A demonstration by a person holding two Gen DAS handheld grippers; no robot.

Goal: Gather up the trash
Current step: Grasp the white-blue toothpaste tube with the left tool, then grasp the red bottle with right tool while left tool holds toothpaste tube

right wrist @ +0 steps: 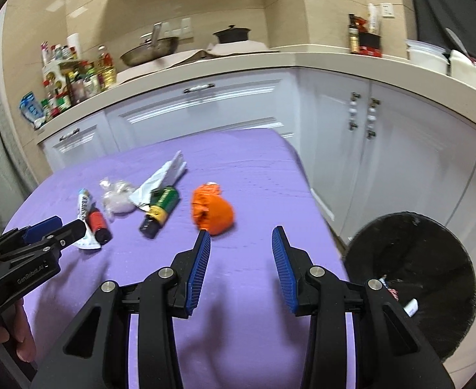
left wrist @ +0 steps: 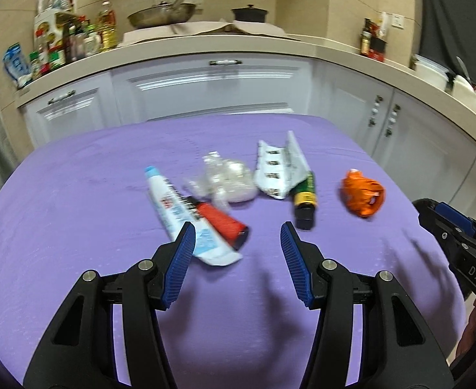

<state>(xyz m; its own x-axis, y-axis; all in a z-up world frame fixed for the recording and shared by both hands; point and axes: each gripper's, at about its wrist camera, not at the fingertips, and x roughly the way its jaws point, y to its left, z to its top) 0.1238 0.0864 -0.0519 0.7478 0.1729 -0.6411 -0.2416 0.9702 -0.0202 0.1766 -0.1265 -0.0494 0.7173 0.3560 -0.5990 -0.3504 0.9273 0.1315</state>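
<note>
Both sets of tongs are spread wide with nothing in them, left tongs (left wrist: 238, 236) hovering by the white tube (left wrist: 186, 214) and red tube (left wrist: 221, 220), right tongs (right wrist: 241, 240) just short of the crumpled orange wrapper (right wrist: 212, 210). That overlapping pile looks risky to me: a grab could drag two pieces or slide one off the edge. Bin (right wrist: 413, 285) sits beside the purple worktop (left wrist: 75, 194). Kitchen cabinets (left wrist: 205, 90) behind.
</note>
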